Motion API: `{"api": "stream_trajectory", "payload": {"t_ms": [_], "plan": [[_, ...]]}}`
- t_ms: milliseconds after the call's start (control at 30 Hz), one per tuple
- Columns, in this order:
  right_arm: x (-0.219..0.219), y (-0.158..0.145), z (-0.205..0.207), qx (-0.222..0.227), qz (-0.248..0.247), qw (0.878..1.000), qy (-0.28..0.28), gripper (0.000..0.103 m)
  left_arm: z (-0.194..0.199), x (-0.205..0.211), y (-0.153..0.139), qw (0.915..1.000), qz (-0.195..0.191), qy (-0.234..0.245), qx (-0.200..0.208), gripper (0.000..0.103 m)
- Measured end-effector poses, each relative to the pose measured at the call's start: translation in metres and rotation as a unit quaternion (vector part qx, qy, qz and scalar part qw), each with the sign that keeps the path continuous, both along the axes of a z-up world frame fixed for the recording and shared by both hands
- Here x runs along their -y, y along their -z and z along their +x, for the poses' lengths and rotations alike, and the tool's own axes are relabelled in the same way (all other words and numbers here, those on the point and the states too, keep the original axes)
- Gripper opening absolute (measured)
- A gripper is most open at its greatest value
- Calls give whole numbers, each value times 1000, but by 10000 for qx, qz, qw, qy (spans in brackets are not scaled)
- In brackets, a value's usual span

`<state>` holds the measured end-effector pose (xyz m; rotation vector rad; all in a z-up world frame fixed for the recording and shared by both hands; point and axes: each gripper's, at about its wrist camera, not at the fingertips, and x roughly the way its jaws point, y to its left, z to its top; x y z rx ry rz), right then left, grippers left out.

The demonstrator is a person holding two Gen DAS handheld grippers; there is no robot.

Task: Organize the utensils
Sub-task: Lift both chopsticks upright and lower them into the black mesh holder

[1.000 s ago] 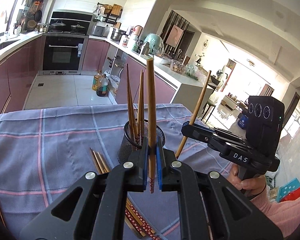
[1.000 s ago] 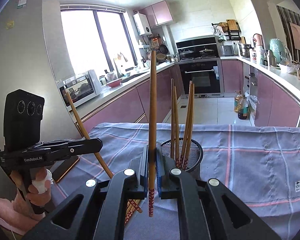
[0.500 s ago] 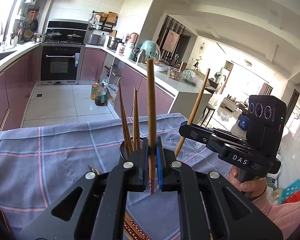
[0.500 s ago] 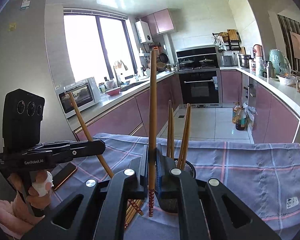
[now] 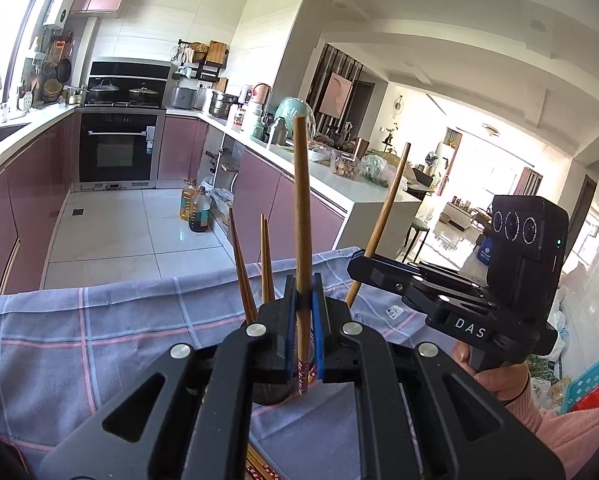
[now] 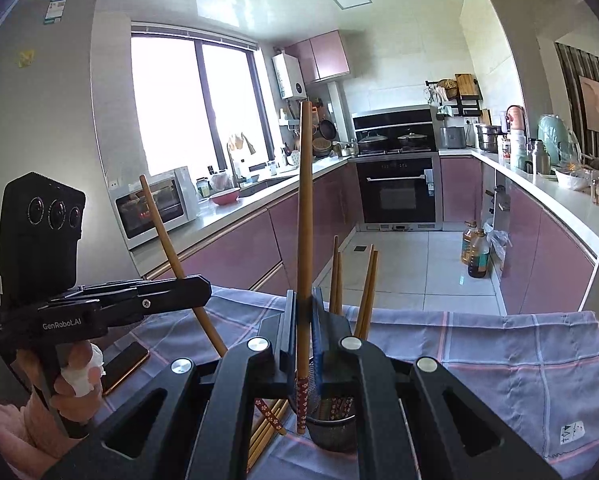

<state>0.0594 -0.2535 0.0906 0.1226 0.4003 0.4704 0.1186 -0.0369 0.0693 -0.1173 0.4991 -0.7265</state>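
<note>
- judging from the frames, the sorting is seen to be partway done: four chopsticks (image 6: 366,292) are already stood upright in the mesh holder (image 6: 333,434) on the checked cloth (image 6: 499,360).
- one chopstick (image 5: 301,216) is clamped upright in the left gripper (image 5: 304,344), its jaws closed tight on the patterned lower end.
- another chopstick (image 6: 304,216) is pinched the same way in the right gripper (image 6: 305,340), held above and just beside the holder.
- more loose chopsticks (image 6: 265,428) are left lying on the cloth beside the holder, so several placements are judged to remain.
</note>
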Motion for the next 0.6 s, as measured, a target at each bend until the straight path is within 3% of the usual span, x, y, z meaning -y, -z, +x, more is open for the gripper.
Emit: {"api": "stream_trajectory", "payload": {"t_ms": [333, 600], "plan": [[-3, 0, 16, 25, -57, 9999, 83, 6, 4, 8, -15, 9996, 65, -91, 245, 8], [-7, 6, 19, -27, -123, 9998, 164, 6, 13, 13, -7, 9994, 230, -215, 166, 8]]}}
